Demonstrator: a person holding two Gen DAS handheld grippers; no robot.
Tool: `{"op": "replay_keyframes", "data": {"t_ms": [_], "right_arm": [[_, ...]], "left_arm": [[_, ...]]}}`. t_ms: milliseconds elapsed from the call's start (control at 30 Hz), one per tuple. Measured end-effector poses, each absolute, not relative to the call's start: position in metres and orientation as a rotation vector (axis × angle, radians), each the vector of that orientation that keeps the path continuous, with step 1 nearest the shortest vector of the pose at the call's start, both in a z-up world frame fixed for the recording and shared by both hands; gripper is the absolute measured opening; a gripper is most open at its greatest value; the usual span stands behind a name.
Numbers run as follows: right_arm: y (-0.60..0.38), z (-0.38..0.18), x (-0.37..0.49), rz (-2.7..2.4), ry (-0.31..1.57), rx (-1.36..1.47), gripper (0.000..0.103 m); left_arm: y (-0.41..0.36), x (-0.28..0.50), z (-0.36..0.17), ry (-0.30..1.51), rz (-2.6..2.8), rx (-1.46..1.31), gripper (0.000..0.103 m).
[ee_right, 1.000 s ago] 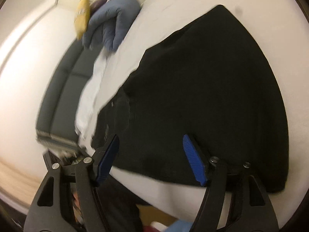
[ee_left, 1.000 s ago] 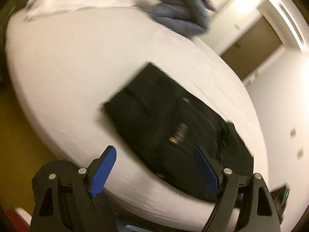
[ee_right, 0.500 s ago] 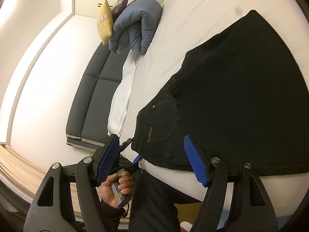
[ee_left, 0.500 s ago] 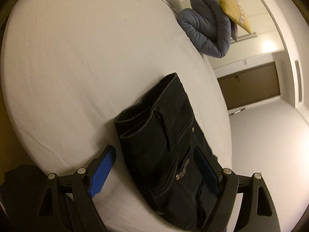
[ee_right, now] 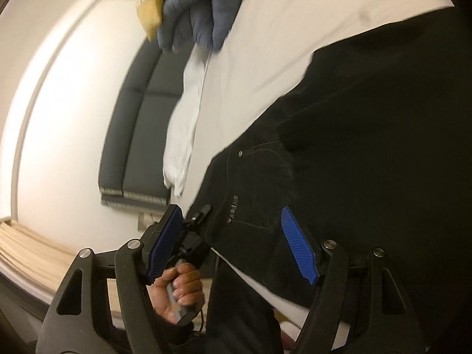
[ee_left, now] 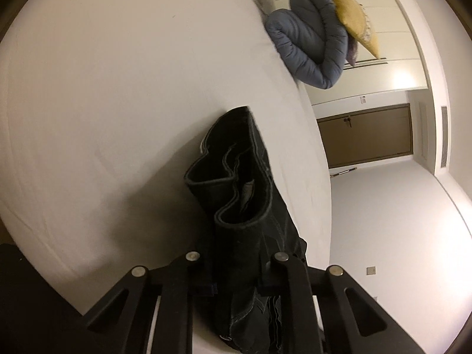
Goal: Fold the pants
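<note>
— Pants (ee_left: 244, 206) first: where are they?

— Black, lying on the white bed (ee_left: 103, 88), waist end at the near edge. The left gripper (ee_left: 236, 268) has just been closing and now pinches the waistband, which bunches up between its jaws.

— And the right gripper (ee_right: 233, 242)?

— Jaws well apart, blue pads over the pocket area, gripping nothing. Just below it a hand (ee_right: 180, 292) holds the left tool's handle.

— Farther back?

— A white cloth (ee_right: 185, 124) along the bed's edge, then a rolled blue-grey duvet (ee_left: 309, 47) with a yellow cushion (ee_left: 354, 20) against it, and a dark sofa (ee_right: 138, 135) by the wall.
</note>
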State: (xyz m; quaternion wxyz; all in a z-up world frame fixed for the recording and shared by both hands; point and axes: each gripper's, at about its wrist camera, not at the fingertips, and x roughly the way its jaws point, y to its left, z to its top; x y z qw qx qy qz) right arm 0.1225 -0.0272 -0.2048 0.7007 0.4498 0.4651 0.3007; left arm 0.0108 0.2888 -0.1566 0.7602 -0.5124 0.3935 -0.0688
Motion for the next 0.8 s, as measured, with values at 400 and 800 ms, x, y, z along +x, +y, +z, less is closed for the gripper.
{"op": "replay_keyframes", "data": {"t_ms": [400, 800], "right_arm": [[0.007, -0.26, 0.189, 0.611, 1.212, 0.978, 0.063], [-0.024, -0.232, 0.182, 0.595, 1.117, 0.989, 0.07]], "left_arm": [[0.262, 0.019, -0.118, 0.817, -0.159, -0.923, 0.016], [0.181, 0.03, -0.044, 0.766, -0.26, -0.583, 0.016]]}}
